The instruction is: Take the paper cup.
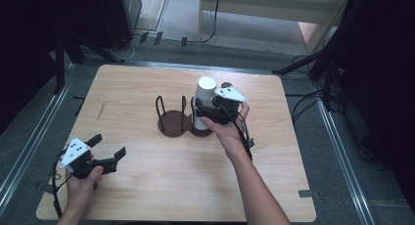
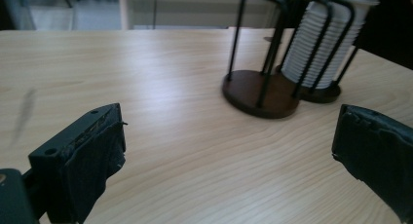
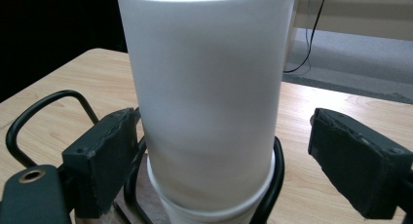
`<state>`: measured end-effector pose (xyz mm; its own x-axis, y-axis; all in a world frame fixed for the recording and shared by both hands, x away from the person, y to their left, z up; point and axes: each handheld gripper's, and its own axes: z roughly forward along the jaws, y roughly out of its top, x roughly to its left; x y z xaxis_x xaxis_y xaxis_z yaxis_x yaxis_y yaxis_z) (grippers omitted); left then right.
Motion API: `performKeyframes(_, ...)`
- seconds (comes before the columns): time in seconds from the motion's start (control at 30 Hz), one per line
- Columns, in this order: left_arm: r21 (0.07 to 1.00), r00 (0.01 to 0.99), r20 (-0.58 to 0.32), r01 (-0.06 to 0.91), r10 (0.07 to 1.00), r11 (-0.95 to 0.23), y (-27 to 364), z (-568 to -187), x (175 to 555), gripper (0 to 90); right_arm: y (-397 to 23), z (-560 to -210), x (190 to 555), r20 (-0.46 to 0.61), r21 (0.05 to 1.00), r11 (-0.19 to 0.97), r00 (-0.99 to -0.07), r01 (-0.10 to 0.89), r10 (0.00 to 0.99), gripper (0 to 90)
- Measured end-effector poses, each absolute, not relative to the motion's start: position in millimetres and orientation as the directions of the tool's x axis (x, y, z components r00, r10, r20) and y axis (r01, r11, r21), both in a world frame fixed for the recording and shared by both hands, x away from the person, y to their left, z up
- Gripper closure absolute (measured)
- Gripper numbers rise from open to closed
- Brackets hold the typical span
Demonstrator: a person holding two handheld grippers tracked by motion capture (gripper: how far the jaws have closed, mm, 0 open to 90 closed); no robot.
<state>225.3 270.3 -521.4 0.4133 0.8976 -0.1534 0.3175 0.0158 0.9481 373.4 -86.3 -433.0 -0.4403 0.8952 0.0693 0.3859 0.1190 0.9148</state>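
A dark brown cup holder (image 1: pixel 171 123) with black wire loops stands mid-table. Its right-hand bay holds a tall stack of white paper cups (image 1: pixel 205 95), and its left bay is bare. My right gripper (image 1: pixel 208 112) reaches around the stack from the near right. In the right gripper view the top cup (image 3: pixel 204 87) stands between the jaws of my right gripper (image 3: pixel 224 136). The left pad (image 3: pixel 104 151) is right by the cup wall and the right pad (image 3: pixel 350 156) stands well off it. My left gripper (image 1: pixel 108 146) hovers open at the near left with nothing in it. Its jaws frame the holder (image 2: pixel 253 90) and the ribbed cup stack (image 2: pixel 311 48) from afar.
The wooden table (image 1: pixel 147 186) has bare room to the left and in front of the holder. A small dark disc (image 1: pixel 226 84) lies just behind the cups. Dark stands and cables (image 1: pixel 313 63) ring the table on the floor.
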Motion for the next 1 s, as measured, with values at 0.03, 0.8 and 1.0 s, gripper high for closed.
performKeyframes(0.03,0.949,0.437,-0.142,0.315,0.888,-0.003,258,-518,230,0.0,-84,-434,376,0.072,0.916,0.115,-0.437,0.386,0.896,11.0)
performKeyframes(0.8,0.952,0.584,-0.076,0.284,0.808,-0.115,150,-499,270,0.0,-75,-427,381,0.085,0.933,0.08,-0.429,0.352,0.899,28.0)
performKeyframes(1.0,0.951,0.593,-0.078,0.285,0.801,-0.117,143,-496,275,0.0,-76,-419,379,0.071,0.941,0.084,-0.435,0.327,0.898,29.0)
